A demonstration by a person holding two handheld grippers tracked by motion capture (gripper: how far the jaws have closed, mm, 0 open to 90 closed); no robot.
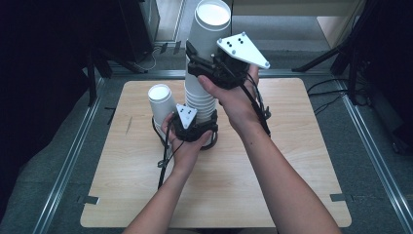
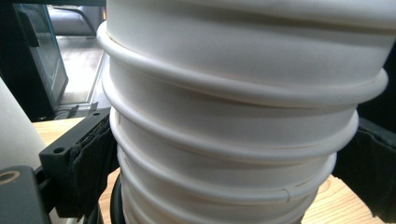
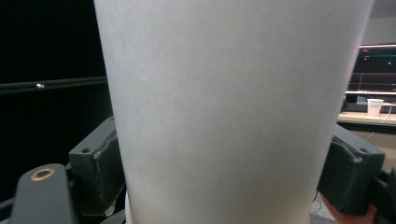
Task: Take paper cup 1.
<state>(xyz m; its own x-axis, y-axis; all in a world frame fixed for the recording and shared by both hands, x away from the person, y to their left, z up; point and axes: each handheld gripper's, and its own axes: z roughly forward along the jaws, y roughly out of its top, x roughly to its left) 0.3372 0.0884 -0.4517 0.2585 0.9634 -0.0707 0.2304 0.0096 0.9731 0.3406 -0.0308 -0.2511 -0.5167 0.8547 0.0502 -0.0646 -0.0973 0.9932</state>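
Base of the cup stack (image 1: 200, 100) hidden behind the left tool (image 1: 195, 127) and its hand in the high view; lower edge cut off in the left gripper view. Contact between the top cup (image 1: 207, 34) and the stack below hard to make out behind the right tool (image 1: 214, 66).

Left tool clamped on the lower part of the cup stack (image 2: 233, 140), jaws pressed on both sides, stack upright on the tabletop (image 1: 146, 195). Right tool clamped on the top cup (image 3: 224, 116), pads tight against its wall, high above the tabletop. Single cup (image 1: 160, 100) upright just left of the stack.
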